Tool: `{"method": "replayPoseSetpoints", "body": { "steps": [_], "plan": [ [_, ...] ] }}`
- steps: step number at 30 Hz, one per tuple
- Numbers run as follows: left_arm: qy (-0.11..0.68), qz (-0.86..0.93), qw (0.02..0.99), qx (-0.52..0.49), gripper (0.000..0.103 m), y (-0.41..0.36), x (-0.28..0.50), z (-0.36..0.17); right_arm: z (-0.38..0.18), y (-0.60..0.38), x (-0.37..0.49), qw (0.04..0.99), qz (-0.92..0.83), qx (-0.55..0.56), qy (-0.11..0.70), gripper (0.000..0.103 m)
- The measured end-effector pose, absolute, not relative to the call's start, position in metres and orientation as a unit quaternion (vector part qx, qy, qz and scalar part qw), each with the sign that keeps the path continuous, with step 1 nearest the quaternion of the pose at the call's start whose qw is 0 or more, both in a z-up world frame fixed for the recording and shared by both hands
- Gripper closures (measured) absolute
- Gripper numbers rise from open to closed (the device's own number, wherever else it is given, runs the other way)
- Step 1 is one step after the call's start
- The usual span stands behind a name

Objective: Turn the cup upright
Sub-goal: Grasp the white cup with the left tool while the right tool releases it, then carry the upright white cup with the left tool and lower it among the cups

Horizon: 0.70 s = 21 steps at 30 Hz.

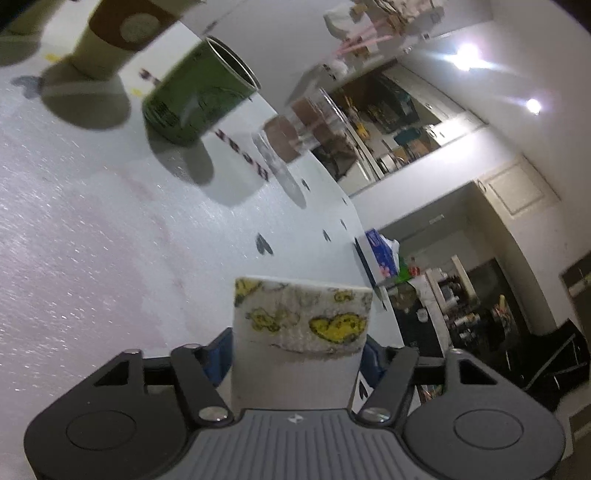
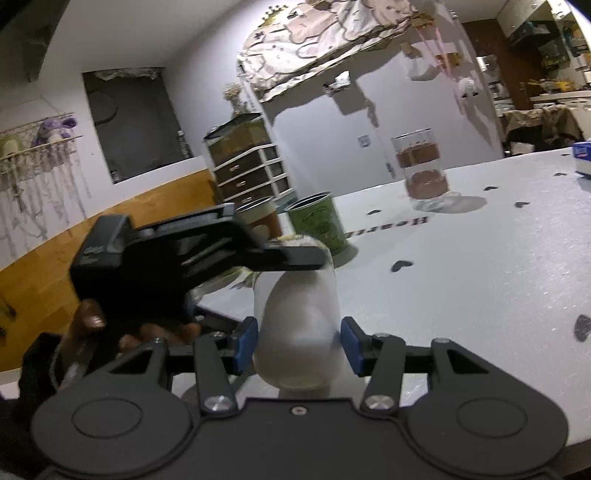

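Left wrist view: your left hand-held gripper (image 1: 297, 354) is clamped on the white cup (image 1: 299, 332), blue pads tight against both of its sides. The cup has a yellow-patterned band near its far end and is held above the white worktop (image 1: 92, 240); this view is strongly rolled, so the worktop runs at a steep slant. Beyond it, going left to right on the worktop: a paper cup with a brown sleeve (image 1: 118, 33), a green cup (image 1: 199, 92) with its open mouth visible, then a clear glass jar (image 1: 295, 133) with brown contents. A blue box (image 1: 380, 254) sits near the far worktop edge.

Right wrist view: your left hand-held gripper (image 2: 295, 256) comes in from the left, its fingers at the cup's (image 2: 299, 332) far end. Your right hand-held gripper (image 2: 297, 347) has its blue pads on either side of the cup's white body; the left pad looks just in contact, the right shows a thin gap, so you're not clamped yet. I can't tell whether the cup's near end touches the worktop (image 2: 480, 295).
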State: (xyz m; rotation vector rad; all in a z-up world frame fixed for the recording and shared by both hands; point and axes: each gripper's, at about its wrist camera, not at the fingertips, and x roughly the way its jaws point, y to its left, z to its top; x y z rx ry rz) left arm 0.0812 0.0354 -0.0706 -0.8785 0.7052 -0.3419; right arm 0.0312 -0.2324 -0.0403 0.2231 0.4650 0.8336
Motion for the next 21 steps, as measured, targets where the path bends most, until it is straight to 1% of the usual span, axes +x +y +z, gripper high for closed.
{"method": "replayPoseSetpoints", "body": {
  "steps": [4, 10, 12, 14, 21],
  "plan": [
    [0.308, -0.156, 0.864, -0.367, 0.039, 0.033, 0.071, -0.062, -0.042, -0.231, 0.027, 0.883, 0.406, 0.098, 0.214, 0.053],
    [0.227, -0.106, 0.943, -0.22, 0.04, 0.023, 0.041, -0.039, -0.044, -0.215, 0.024, 0.881, 0.417, 0.085, 0.208, 0.053],
    [0.208, -0.082, 0.957, -0.184, 0.04, 0.025, 0.033, -0.035, -0.046, -0.205, 0.025, 0.878, 0.421, 0.083, 0.21, 0.055],
    [0.189, -0.057, 0.968, -0.155, 0.04, 0.031, 0.028, -0.03, -0.047, -0.195, 0.026, 0.88, 0.415, 0.074, 0.218, 0.057],
    [0.155, 0.059, 0.982, -0.09, 0.04, 0.081, 0.04, -0.016, -0.054, -0.177, 0.024, 0.882, 0.406, 0.055, 0.234, 0.055]
  ]
}}
